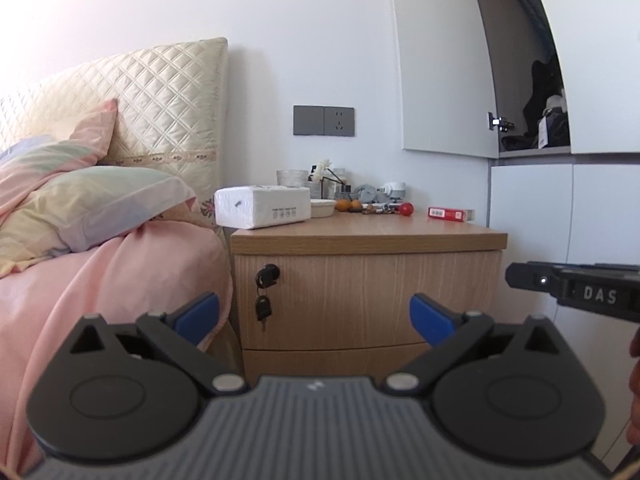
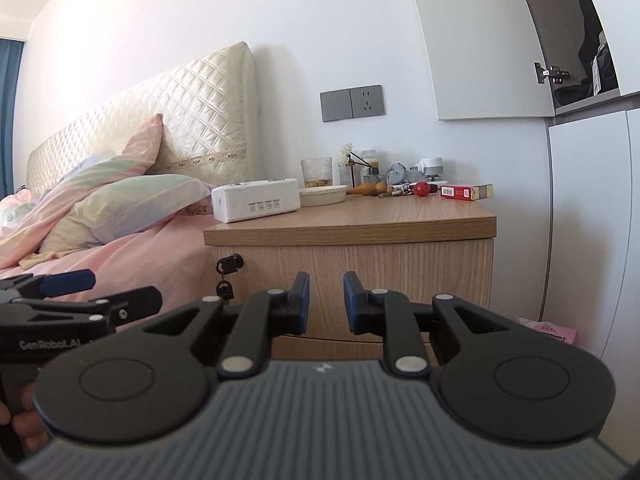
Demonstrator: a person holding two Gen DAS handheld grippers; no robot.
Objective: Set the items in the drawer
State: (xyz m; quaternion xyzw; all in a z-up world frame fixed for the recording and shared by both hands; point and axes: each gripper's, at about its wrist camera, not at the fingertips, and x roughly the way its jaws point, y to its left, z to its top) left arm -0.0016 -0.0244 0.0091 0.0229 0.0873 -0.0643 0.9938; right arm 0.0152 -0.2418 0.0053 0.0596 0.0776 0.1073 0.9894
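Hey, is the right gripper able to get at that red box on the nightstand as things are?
Probably yes. The red box lies at the nightstand's right rear corner with bare wood in front, and the right gripper is open, holding nothing, facing the top drawer.

Open air ahead of both grippers up to closed drawer front [image 2: 352,276], dangling keys [image 1: 263,308] far-left, bed [image 1: 100,280] crowding left side

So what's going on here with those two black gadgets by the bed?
A person holds a hand-held gripper in each hand, facing a wooden nightstand beside the bed. The left hand-held gripper is wide open and the right hand-held gripper is open with a narrower gap; neither holds anything. The top drawer is closed, with a key in its lock. A tissue pack, a red box and small clutter sit on top, untouched.
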